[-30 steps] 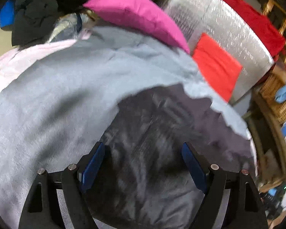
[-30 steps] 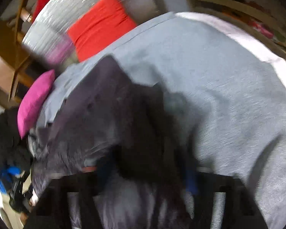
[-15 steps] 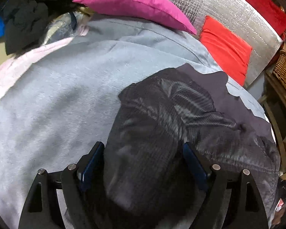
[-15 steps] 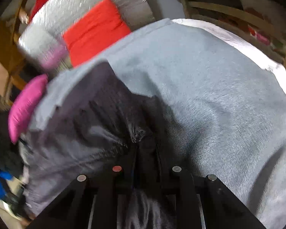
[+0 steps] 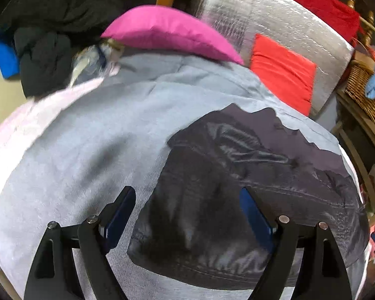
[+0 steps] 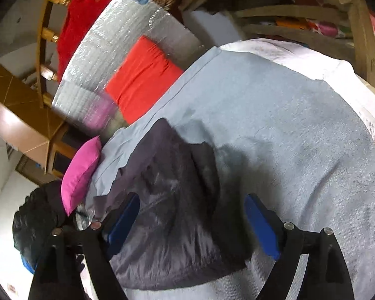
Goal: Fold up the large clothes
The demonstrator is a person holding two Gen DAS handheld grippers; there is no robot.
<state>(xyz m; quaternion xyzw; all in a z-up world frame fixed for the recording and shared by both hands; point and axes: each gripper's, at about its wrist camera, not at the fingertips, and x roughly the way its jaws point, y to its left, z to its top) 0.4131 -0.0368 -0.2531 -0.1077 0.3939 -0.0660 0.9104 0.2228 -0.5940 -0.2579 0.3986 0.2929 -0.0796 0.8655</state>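
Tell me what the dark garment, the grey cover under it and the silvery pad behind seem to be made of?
The dark garment looks like thin synthetic shell, perhaps nylon: it has a faint sheen and crisp wrinkles. The grey cover seems a soft matte fleece or brushed knit, with a fuzzy nap. The silvery pad looks like foil-faced bubble insulation: reflective, with a dimpled grid.

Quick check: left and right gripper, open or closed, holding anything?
Left gripper: open, holding nothing, above the dark garment.
Right gripper: open, jaws have just been opening; the garment lies below, not pinched.
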